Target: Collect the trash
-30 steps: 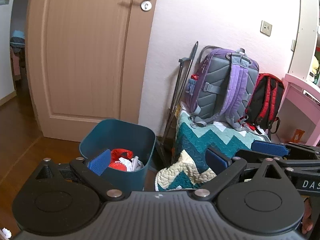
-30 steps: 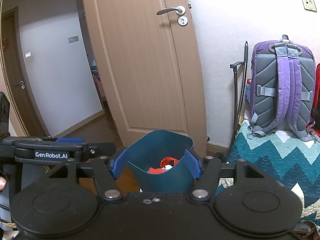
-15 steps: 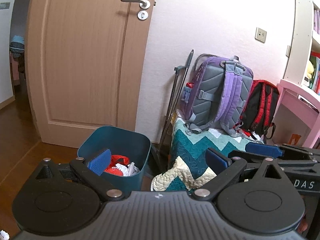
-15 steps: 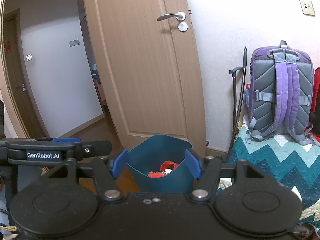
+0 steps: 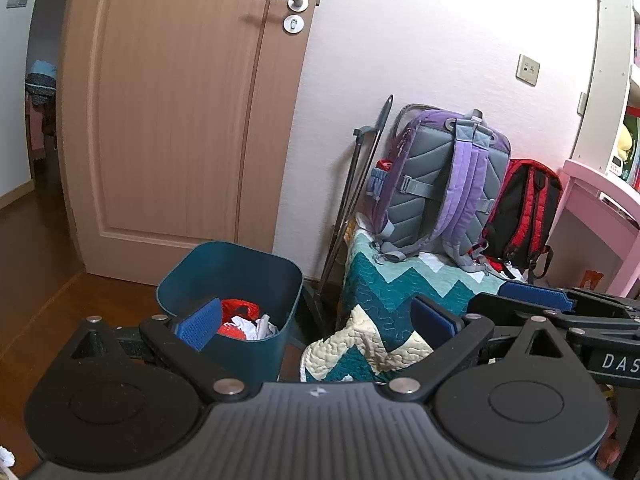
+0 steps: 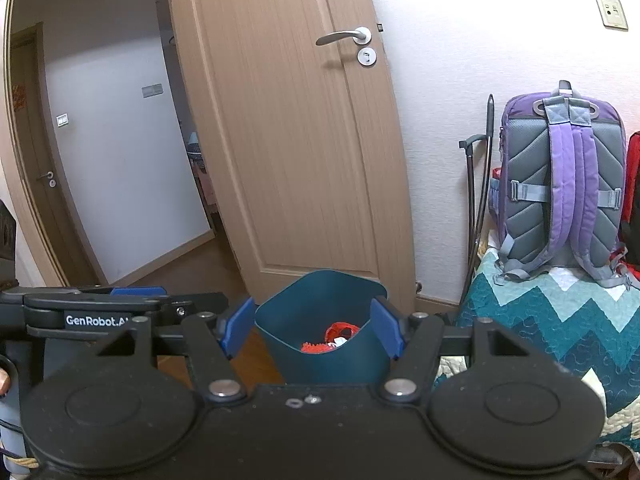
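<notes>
Both grippers are being held wide open and empty. The left gripper (image 5: 316, 320) and right gripper (image 6: 312, 330) are being aimed at a teal bin (image 5: 236, 276), standing on the floor by the door's (image 5: 180, 112) bottom corner, with red and white trash (image 5: 244, 320) already lying inside.

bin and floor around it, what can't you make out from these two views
- Left wrist view: the bin bottom is hidden under red and white trash and behind the left gripper fingers.
- Right wrist view: the bin's near wall hides most of its contents.
- Left wrist view: the white scrap is cut off by the picture's edge.
</notes>
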